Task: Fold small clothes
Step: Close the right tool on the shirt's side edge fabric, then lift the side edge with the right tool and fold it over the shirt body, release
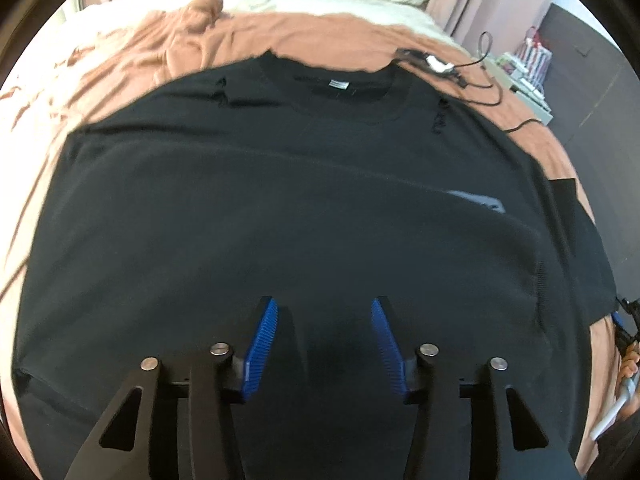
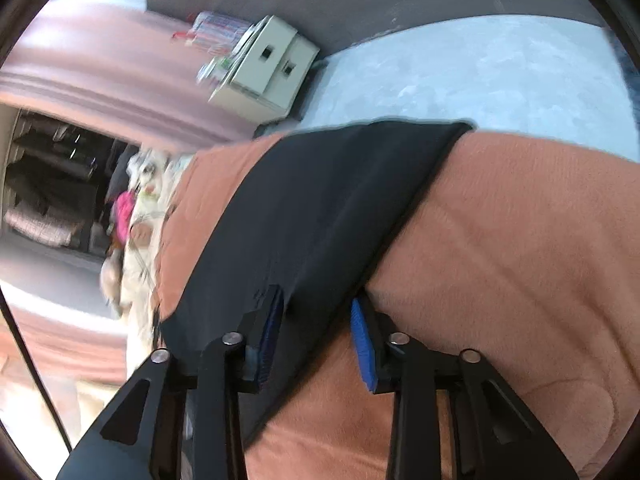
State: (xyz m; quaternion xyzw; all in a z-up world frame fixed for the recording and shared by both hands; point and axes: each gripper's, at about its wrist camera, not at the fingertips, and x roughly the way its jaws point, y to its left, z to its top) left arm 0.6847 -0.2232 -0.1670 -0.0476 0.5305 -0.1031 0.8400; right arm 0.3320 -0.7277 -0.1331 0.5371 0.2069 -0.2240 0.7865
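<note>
Black T-shirt (image 1: 280,200) spread flat on rust-brown blanket (image 1: 160,60) covering the bed. Left gripper (image 1: 324,308) above its hem, jaws apart, nothing grasped. Right gripper (image 2: 318,300) straddles sleeve edge; grip uncertain. White drawer unit (image 2: 264,64) beyond the blanket, grey floor.

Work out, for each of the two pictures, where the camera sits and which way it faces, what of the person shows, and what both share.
Left wrist: on the left gripper, tilted down over the black T-shirt, facing its collar; a hand shows at right.
Right wrist: on the right gripper, rolled sideways, looking along the shirt's edge towards a white drawer unit; no body part shows.
Shared: the shirt and brown bedspread.
</note>
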